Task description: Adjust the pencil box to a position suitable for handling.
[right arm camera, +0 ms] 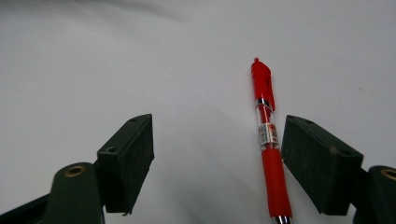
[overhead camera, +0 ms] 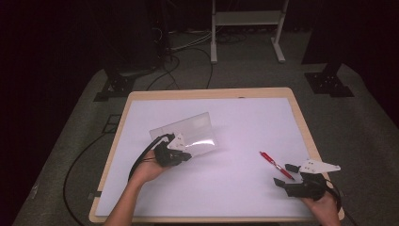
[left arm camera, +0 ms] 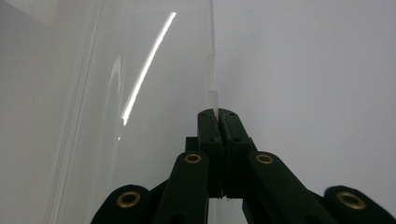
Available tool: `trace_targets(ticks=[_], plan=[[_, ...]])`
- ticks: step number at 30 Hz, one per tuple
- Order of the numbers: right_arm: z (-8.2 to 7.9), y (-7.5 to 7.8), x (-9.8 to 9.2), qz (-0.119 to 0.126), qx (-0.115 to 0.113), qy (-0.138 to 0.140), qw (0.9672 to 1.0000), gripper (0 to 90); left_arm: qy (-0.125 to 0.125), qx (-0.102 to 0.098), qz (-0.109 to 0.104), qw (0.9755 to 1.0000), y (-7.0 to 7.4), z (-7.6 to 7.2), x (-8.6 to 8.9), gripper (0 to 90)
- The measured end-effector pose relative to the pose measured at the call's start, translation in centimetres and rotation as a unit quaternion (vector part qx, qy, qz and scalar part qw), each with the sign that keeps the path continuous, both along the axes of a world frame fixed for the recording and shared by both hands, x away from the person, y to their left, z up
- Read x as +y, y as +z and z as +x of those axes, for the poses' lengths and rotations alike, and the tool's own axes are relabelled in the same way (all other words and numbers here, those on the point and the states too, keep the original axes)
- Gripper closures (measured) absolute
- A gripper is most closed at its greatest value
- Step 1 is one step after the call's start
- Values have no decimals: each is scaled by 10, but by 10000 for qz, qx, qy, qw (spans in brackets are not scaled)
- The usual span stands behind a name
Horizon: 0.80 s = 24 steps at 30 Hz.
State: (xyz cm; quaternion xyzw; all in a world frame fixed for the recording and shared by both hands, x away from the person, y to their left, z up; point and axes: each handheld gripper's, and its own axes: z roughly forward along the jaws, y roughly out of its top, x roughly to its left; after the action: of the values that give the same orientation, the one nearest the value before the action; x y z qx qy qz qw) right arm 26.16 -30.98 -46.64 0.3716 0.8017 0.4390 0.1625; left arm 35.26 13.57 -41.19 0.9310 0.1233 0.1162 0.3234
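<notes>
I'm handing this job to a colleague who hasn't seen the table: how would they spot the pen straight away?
Start at the white sheet covering the wooden table and go to its near right part, just ahead of the right tool, whose jaws stand open. There lies the slim red plastic pen with a clear middle band. It is the only coloured thing there; the clear plastic case sits left.

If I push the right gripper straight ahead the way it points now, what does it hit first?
Probably the red pen. It lies on the table just inside one pad of the open right gripper, so that jaw would brush it first; beyond is bare white tabletop. Depth is uncertain.
</notes>
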Motion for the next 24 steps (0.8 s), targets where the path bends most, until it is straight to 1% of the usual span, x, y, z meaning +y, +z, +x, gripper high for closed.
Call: trace_targets(ticks=[3, 5, 6, 7, 11, 12, 15, 16, 24], plan=[[0, 0, 0, 9, 16, -12, 10000, 246, -72, 7, -21, 10000, -1, -1, -5, 891], [1, 0, 0, -4, 25, -10, 10000, 246, -184, 28, 17, 9998, -2, -1, -14, 891], [1, 0, 0, -4, 25, -10, 10000, 246, -184, 28, 17, 9998, -2, -1, -14, 891], [1, 1, -1, -40, 3, -18, 10000, 245, -240, 34, -9, 9997, -2, -2, -18, 891], [1, 1, -1, -37, 8, -42, 10000, 242, -311, 41, -8, 9995, -3, -1, -25, 892], [1, 0, -1, -45, 18, -42, 10000, 242, -372, 52, 4, 9993, -4, -1, -29, 892], [1, 0, 0, -74, 19, -31, 10000, 242, -432, 90, -9, 9990, -4, -1, -33, 891], [1, -1, 0, -92, 23, -27, 10000, 242, -504, 120, 5, 9987, -5, -2, -37, 891], [2, -2, -1, -101, 25, -44, 9999, 242, -656, 135, 19, 9978, -7, -6, -49, 891]])
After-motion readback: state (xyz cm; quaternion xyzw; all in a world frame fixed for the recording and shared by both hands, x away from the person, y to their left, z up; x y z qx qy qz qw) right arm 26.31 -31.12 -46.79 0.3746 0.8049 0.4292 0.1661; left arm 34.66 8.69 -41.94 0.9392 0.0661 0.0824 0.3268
